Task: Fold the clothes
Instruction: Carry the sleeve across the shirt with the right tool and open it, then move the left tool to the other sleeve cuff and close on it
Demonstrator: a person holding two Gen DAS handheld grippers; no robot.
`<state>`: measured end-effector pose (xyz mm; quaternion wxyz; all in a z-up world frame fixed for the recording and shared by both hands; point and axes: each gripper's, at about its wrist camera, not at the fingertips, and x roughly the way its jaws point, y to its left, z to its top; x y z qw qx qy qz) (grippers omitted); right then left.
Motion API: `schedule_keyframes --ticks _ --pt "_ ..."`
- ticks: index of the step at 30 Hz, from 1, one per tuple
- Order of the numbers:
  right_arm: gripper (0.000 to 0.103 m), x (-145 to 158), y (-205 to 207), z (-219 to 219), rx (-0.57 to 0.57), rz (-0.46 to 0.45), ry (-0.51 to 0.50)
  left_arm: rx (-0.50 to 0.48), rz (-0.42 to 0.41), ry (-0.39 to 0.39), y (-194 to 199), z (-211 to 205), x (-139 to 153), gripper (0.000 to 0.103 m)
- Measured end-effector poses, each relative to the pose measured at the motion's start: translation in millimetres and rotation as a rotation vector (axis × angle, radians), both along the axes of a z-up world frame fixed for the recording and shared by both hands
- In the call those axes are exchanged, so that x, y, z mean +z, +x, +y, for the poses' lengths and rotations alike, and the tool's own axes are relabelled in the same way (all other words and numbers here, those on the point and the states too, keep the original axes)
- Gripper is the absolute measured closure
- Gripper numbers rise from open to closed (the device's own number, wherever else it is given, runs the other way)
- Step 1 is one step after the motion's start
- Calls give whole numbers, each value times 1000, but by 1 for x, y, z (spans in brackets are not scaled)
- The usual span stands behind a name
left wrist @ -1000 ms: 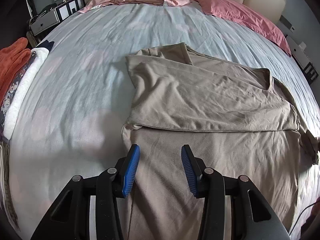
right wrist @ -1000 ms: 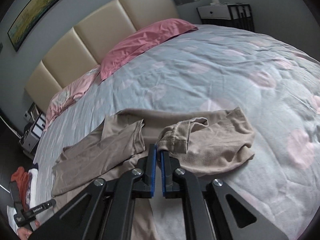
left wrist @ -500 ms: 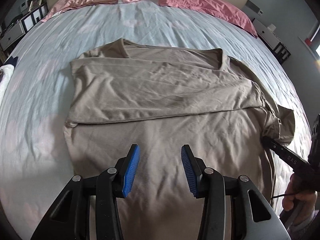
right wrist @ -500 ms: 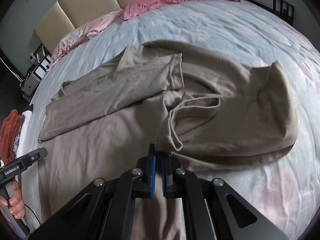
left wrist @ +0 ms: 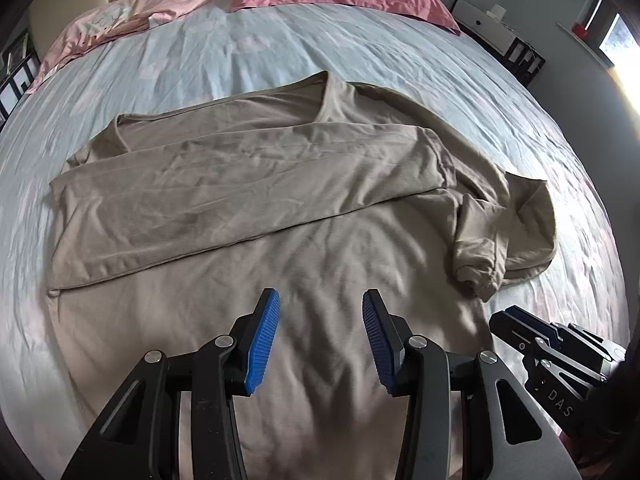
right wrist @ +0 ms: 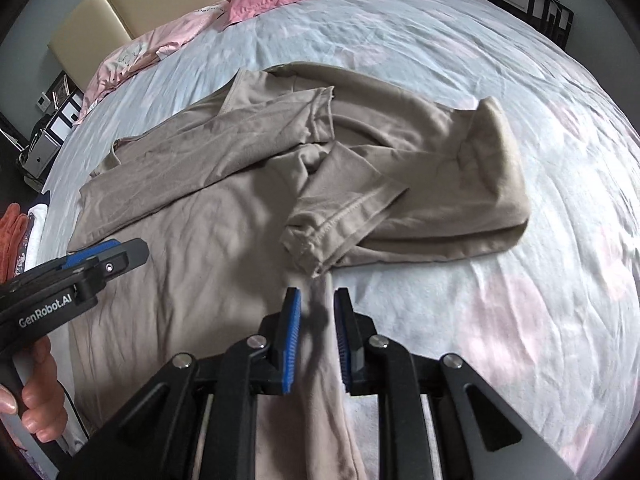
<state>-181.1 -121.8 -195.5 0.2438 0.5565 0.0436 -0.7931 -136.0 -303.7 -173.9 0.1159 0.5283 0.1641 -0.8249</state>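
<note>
A tan long-sleeved shirt [left wrist: 304, 216] lies spread across the middle of the bed [left wrist: 280, 60], collar toward its left edge and one long side already folded over the body. Toward the bed's left edge that fold sits fairly flat, though its hem runs at a slant; a later fold made over it would likely come out crooked.

The left tool [left wrist: 320, 336] hangs spread and empty over the shirt's near half, touching nothing. If it pinches mid-panel instead of an edge, it could bunch the fabric and drag the finished fold askew.

Toward the right edge the other sleeve [right wrist: 344, 208] lies doubled back loosely, its cuff crumpled. The right tool [right wrist: 318, 336] is opening, with a strip of the shirt's edge between its pads. Cloth snagging on a ribbed pad could tug the sleeve out of place.
</note>
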Motion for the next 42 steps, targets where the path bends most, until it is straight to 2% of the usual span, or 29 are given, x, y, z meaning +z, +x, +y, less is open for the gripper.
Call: schedule_keyframes --ticks 8,21,34,42 --pt "86 -7 -31 54 -195 -103 -89 -31 11 17 -30 30 8 58" --pt "86 -7 -45 76 -252 -127 -124 -41 4 107 -64 36 10 58" --pt "86 -20 -60 87 -301 -168 -118 -28 -5 117 -70 31 3 58" --pt "88 -16 -62 114 -404 -160 -137 -19 0 139 -68 26 4 58"
